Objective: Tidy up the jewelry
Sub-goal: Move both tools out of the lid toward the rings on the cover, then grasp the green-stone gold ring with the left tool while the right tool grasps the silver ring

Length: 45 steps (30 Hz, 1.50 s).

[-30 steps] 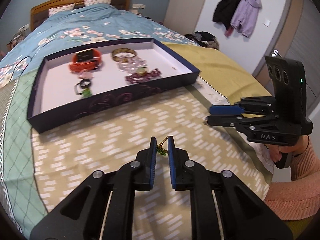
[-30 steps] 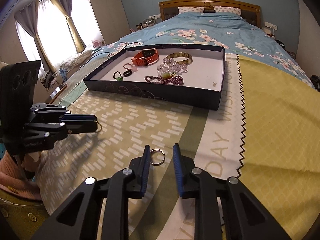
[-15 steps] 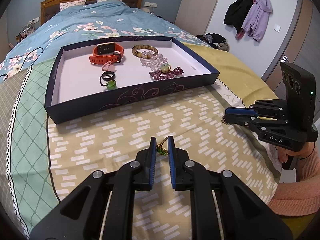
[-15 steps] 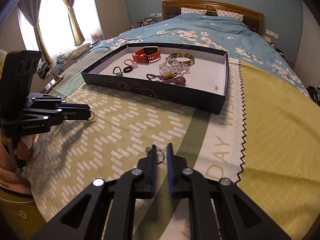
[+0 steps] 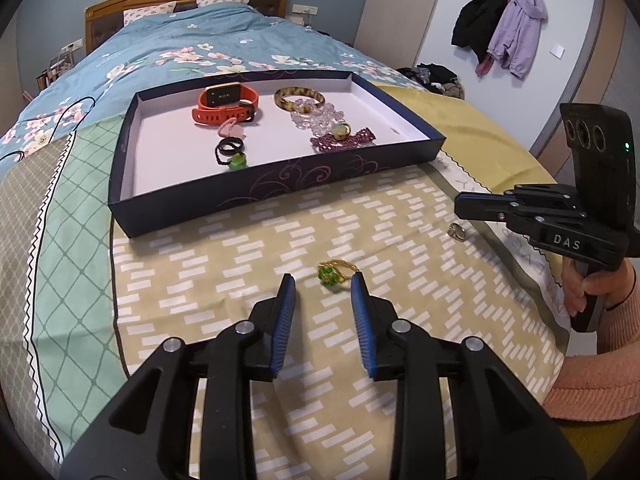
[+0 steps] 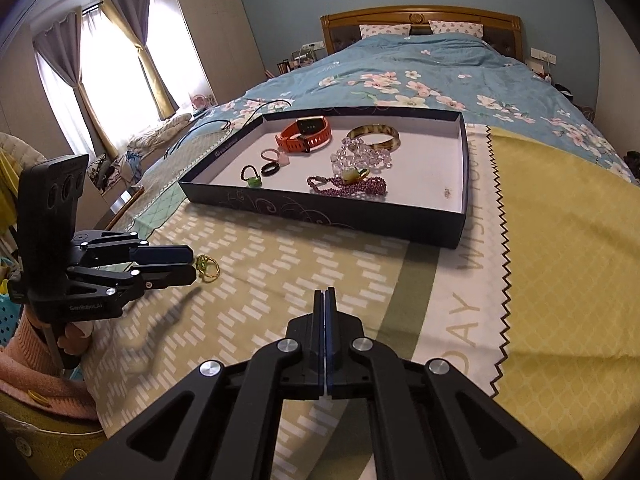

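1. Our left gripper [image 5: 323, 286] stood with its jaws wide apart and held nothing, low over the patterned bedspread [image 5: 240, 264].
2. The gold ring with the green stone [image 5: 334, 272] lay on that bedspread just ahead of the fingertips, between them and apart from both, near the foot edge of the bed.
3. Our right gripper [image 6: 325, 293] had its blue pads pressed flat together; we saw nothing between them.
4. A small silver ring [image 5: 457, 232] lay on the bedspread just below the right gripper's tips.
5. The dark tray [image 5: 256, 196] sat farther up the bed, well apart from both rings.
6. Inside it lay an orange watch [image 5: 226, 104], an amber bangle [image 5: 298, 98], clear beads [image 5: 316, 116], a purple bead bracelet [image 5: 344, 142] and a few small rings [image 5: 230, 152].
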{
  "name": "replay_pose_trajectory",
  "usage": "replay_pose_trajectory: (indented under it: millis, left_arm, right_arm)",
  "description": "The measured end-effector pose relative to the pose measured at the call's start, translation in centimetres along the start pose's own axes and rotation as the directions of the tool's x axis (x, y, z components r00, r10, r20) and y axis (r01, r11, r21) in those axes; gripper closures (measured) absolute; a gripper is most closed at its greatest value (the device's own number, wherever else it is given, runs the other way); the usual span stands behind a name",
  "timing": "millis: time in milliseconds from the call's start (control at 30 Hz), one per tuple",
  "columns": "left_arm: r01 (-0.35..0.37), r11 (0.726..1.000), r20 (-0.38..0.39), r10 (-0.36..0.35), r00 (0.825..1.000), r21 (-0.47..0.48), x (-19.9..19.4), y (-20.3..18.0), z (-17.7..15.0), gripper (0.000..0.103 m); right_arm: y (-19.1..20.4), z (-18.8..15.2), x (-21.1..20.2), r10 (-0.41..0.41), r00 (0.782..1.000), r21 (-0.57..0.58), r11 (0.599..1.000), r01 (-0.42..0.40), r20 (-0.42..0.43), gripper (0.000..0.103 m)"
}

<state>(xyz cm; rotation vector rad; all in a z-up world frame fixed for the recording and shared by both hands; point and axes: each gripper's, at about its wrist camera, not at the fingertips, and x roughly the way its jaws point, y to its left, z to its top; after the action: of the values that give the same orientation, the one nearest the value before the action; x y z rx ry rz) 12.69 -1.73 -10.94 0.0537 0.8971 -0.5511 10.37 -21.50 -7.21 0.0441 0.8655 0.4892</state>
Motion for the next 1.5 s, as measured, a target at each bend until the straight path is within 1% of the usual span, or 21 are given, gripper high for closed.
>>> replay_pose_trajectory:
  millis: [67,167,233,267,333,367,400,433,600,667,767,900,1100,1500]
  left_arm:
    - [0.006,1.000,0.000,-0.006,1.000,0.004,0.1,-0.1,0.0,0.075]
    - [0.019,1.000,-0.006,-0.019,1.000,-0.007,0.3,0.1,0.1,0.075]
    - [0.027,0.999,-0.007,-0.028,1.000,-0.017,0.5,0.2,0.3,0.075]
    - [0.027,0.999,-0.008,-0.027,1.000,-0.017,0.5,0.2,0.4,0.075]
    - [0.026,1.000,-0.010,-0.026,1.000,-0.016,0.7,0.2,0.6,0.075]
    - [0.026,1.000,-0.011,-0.026,1.000,-0.015,0.7,0.1,0.7,0.075]
    - [0.025,1.000,-0.012,-0.026,1.000,-0.014,0.8,0.1,0.7,0.075]
    - [0.022,1.000,-0.012,-0.022,1.000,-0.015,0.8,0.1,0.7,0.075]
    - [0.016,1.000,-0.015,-0.017,1.000,-0.025,1.0,0.2,0.8,0.088]
    - [0.015,1.000,-0.015,-0.015,1.000,-0.025,1.2,0.2,0.8,0.092]
    - [0.010,1.000,-0.012,-0.010,1.000,-0.026,1.2,0.2,0.8,0.093]
    - [0.004,1.000,-0.009,-0.005,1.000,-0.028,1.2,0.4,0.9,0.094]
    - [-0.006,1.000,0.008,0.007,1.000,-0.030,0.7,0.6,1.0,0.094]
    - [-0.038,0.999,0.086,0.041,0.995,-0.034,-1.9,1.1,2.4,0.094]
  right_arm:
    - [0.1,-0.1,0.1,0.005,1.000,-0.003,1.000,-0.005,-0.010,0.101]
    - [0.4,-0.5,0.1,0.002,1.000,-0.021,1.000,-0.003,-0.021,0.089]
    - [0.6,-0.8,0.2,-0.015,0.999,-0.040,0.999,0.014,-0.029,0.079]
    - [0.9,-0.9,0.5,-0.033,0.999,-0.057,0.998,0.030,-0.043,0.077]
    - [1.4,-1.1,0.7,-0.053,0.998,-0.086,0.995,0.050,-0.039,0.075]
    - [1.5,-1.2,0.8,-0.063,0.997,-0.097,0.994,0.059,-0.039,0.075]
    - [1.7,-1.2,0.8,-0.080,0.996,-0.108,0.991,0.076,-0.037,0.079]
    - [1.7,-1.3,0.8,-0.089,0.995,-0.112,0.990,0.084,-0.036,0.086]
    - [1.9,-1.3,0.7,-0.098,0.995,-0.117,0.989,0.094,-0.028,0.087]
    - [1.8,-1.3,0.5,-0.089,0.996,-0.105,0.991,0.086,-0.023,0.087]
    - [1.5,-1.0,0.1,-0.069,0.998,-0.077,0.995,0.069,-0.004,0.087]
    - [1.6,-0.5,-0.1,-0.039,0.999,-0.059,0.997,0.040,0.021,0.087]
    - [1.9,0.3,-0.3,-0.015,0.999,-0.052,0.998,0.017,0.048,0.087]
    - [2.8,2.7,-0.2,0.028,0.993,-0.060,0.998,-0.021,0.115,0.087]
